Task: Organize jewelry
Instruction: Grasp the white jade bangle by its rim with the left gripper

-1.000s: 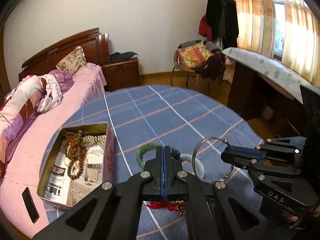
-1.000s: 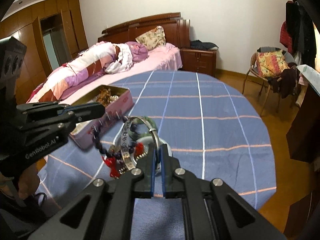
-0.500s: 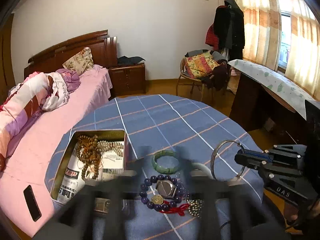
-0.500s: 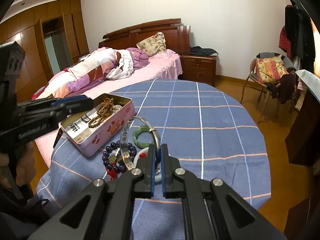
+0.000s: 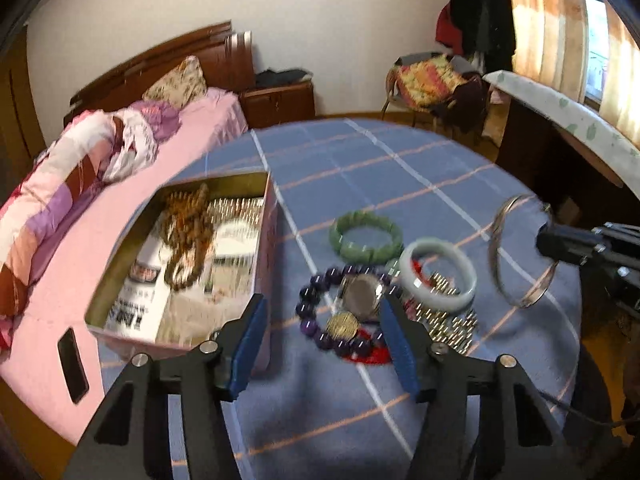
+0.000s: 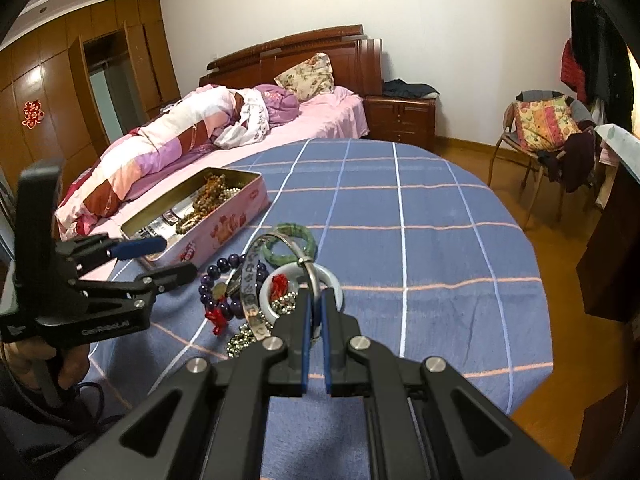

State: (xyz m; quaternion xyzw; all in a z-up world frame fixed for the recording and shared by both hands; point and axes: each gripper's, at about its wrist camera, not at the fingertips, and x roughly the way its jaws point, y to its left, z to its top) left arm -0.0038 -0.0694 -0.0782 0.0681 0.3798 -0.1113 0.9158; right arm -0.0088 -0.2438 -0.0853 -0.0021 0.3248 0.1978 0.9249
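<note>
Your left gripper has its blue pads spread wide and closing, with nothing pressed between them yet; framed in the gap, just ahead and below, lies the purple bead bracelet with a watch and a gold coin resting inside its loop; so the target lies straight ahead of your fingers, and the left hand is the nearer one to it. The bracelet lies flat as a ring on the blue checked cloth, so no long axis helps you; you would have to come down over one side of the bead loop, and I judge the watch and coin may get pinched along with it. Your right gripper is closed almost fully on the thin silver bangle, holding it upright above the pile. Around the beads: a red tassel and a small-bead chain just to the right, a white bangle touching that heap, a green bracelet beyond; the open pink tin stands close on your left, already holding brown beads, its near wall beside your left pad.
</note>
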